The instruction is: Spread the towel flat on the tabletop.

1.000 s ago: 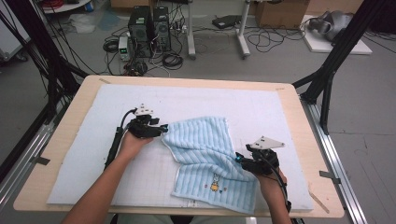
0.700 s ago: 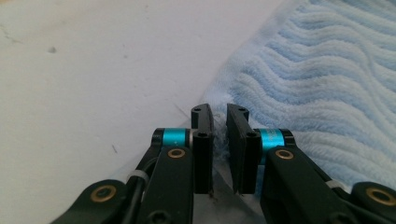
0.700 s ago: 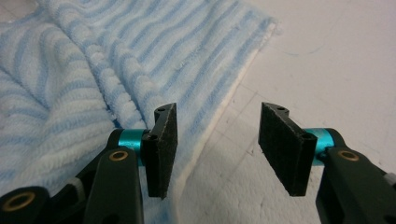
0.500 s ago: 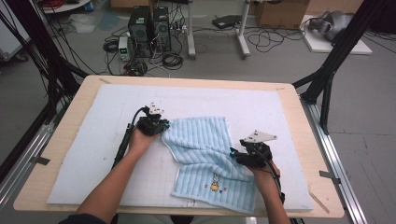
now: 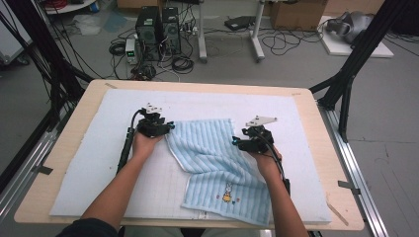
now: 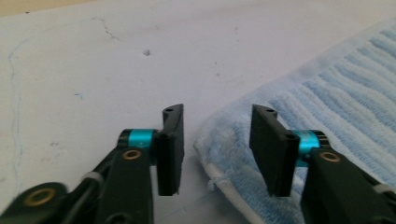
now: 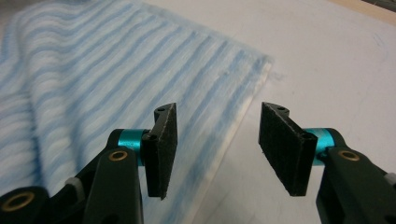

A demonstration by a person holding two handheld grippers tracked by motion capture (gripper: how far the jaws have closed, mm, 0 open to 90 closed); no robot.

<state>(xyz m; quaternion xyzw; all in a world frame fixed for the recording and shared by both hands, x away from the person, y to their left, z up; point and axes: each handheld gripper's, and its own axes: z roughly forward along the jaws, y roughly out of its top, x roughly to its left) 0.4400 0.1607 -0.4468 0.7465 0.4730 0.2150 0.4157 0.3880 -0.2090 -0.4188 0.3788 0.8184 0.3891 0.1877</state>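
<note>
High view: light-blue striped towel (image 5: 217, 168) spread rumpled on white mat (image 5: 89, 187) over tabletop (image 5: 316, 123), small rabbit motif near front hem. Left hand-held gripper (image 5: 168, 129) at towel's upper-left corner; right hand-held gripper (image 5: 236, 142) at right edge.

Left gripper view: left hand-held gripper (image 6: 215, 140) wide open, nothing clamped; folded towel corner (image 6: 243, 163) between and under jaws, white hem visible.

Right gripper view: right hand-held gripper (image 7: 217, 140) wide open, empty, straddling towel (image 7: 93, 93) edge, ribbed blue-white stripes running diagonally.
</note>
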